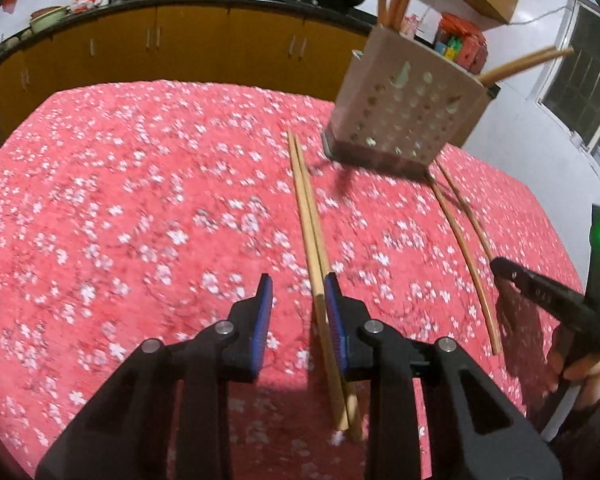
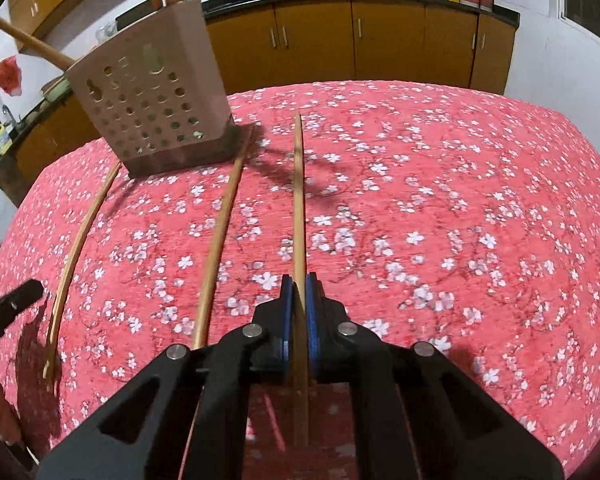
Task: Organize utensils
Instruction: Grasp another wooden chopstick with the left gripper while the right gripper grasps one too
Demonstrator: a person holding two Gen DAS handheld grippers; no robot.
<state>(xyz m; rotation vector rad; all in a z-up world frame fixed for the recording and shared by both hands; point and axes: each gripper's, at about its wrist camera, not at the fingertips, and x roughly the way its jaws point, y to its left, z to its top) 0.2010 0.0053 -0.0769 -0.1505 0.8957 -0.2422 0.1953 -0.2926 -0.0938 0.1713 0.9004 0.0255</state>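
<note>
Our right claw (image 2: 299, 280) is clamped narrow on one chopstick (image 2: 298, 200), which points toward the perforated utensil holder (image 2: 152, 116) at the far side of the desk (image 2: 460, 200). We judge this the pick-up step; next we must lift, tip the stick upright and drop it into the holder. Our left claw (image 1: 298, 288) hangs wide over a chopstick pair (image 1: 308, 216).
</note>
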